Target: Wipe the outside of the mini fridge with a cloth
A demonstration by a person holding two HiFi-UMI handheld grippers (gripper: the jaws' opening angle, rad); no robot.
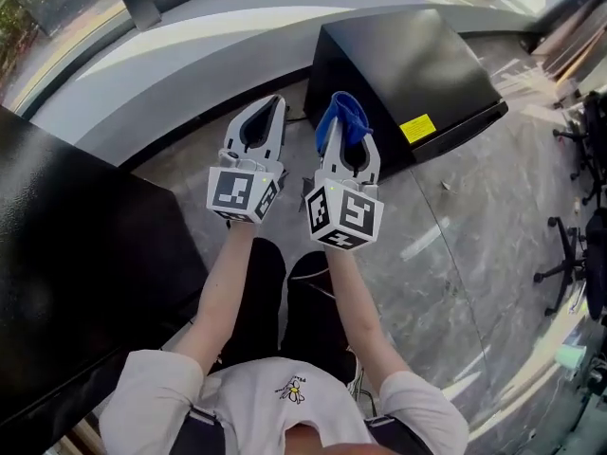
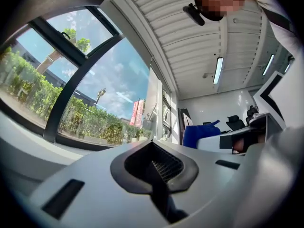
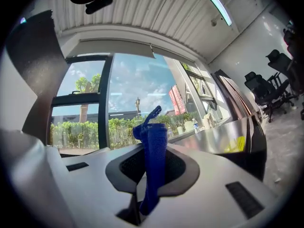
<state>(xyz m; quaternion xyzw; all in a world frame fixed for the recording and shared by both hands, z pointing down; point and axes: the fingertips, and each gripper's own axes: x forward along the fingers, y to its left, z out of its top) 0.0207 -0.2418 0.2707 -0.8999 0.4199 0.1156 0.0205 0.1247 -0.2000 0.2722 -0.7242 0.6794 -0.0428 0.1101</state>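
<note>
1. Right tongs [image 3: 148, 148]: jaws closed on a blue cloth [image 1: 341, 119]. The cloth is pinched as a narrow bunched strip, w/ a short tuft sticking out past the tips.
2. Left tongs [image 2: 153, 145]: jaws together, nothing between them. Held just beside the right pair, both raised in front of the person's chest and above the knees.
3. Mini fridge [image 1: 408, 69]: a black box w/ a yellow sticker [image 1: 417, 128], standing on the grey floor [image 1: 474, 254] ahead and to the right of the tongs, against a curved pale ledge [image 1: 190, 55]. The cloth looks apart from it, so wiping appears not yet begun.
4. Risk A: the cloth is bunched and only a little sticks out, so the hard jaw tips may rub the glossy fridge top instead of the fabric.
5. Risk B: drag across the surface, esp. at the sticker edge, could tug the strip out of the grip.
6. Risk C: w/ the left tongs idle, nothing steadies the fridge, and a firm push may slide it on the smooth floor.
</note>
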